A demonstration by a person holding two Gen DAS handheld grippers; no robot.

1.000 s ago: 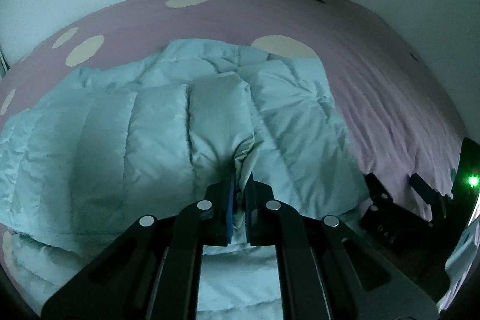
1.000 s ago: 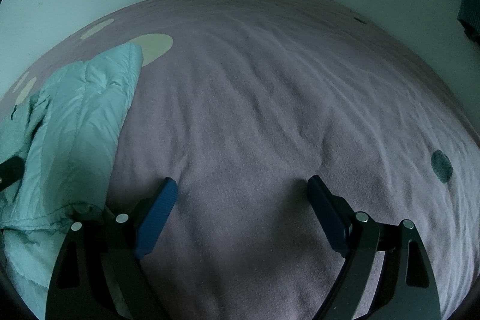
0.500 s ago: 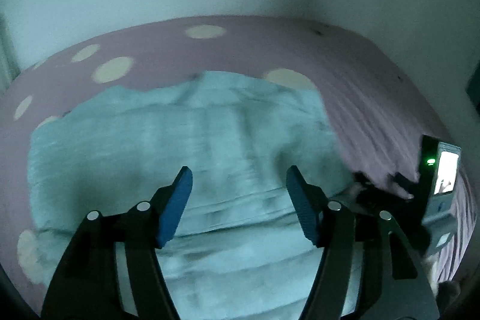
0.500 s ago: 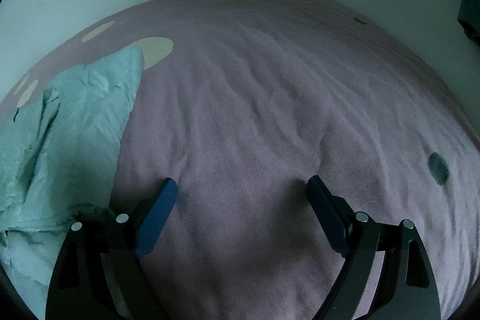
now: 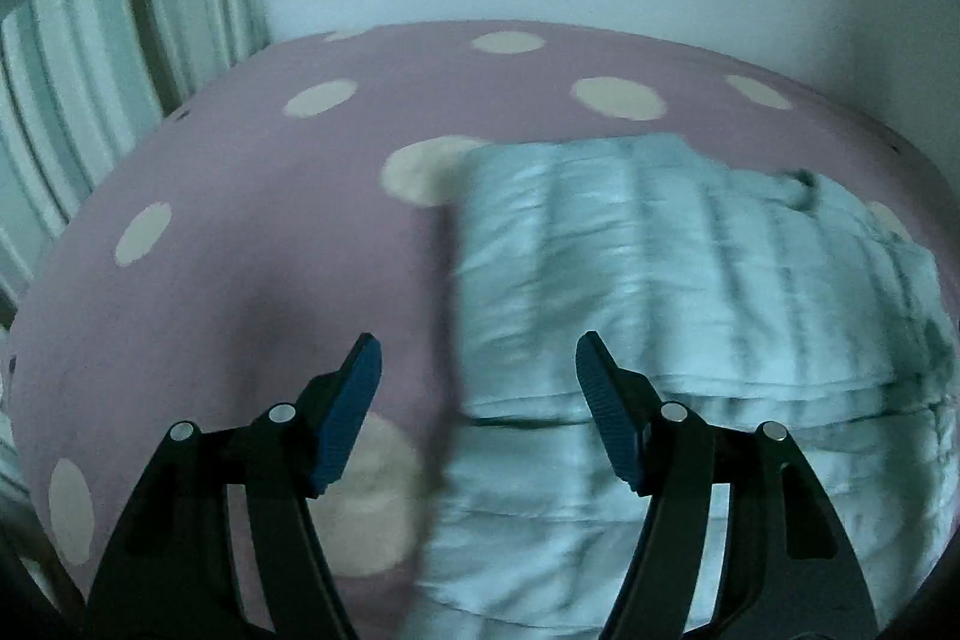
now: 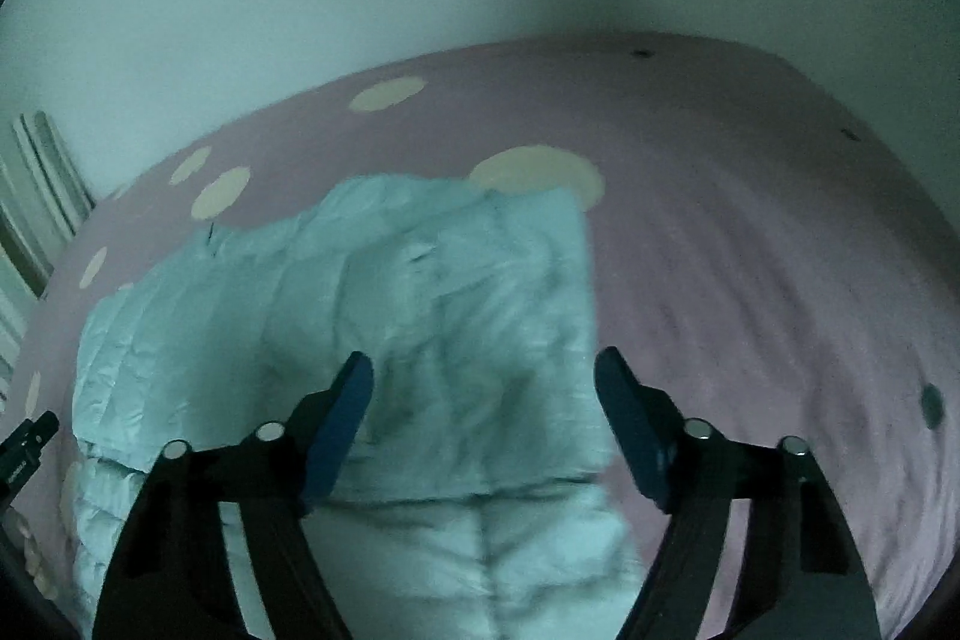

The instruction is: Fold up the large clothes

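A pale blue quilted puffer jacket lies folded on a pink bedspread with cream dots. My left gripper is open and empty, above the jacket's left edge. In the right wrist view the jacket fills the lower left, and my right gripper is open and empty above the jacket's right part. The tip of the left gripper shows at the left edge there.
A white wall runs behind the bed. A striped white-and-grey thing stands at the bed's left end. Bare pink bedspread stretches to the right of the jacket.
My left gripper let go of the jacket fold, opened and swung left. My right gripper, open throughout, moved left over the jacket.
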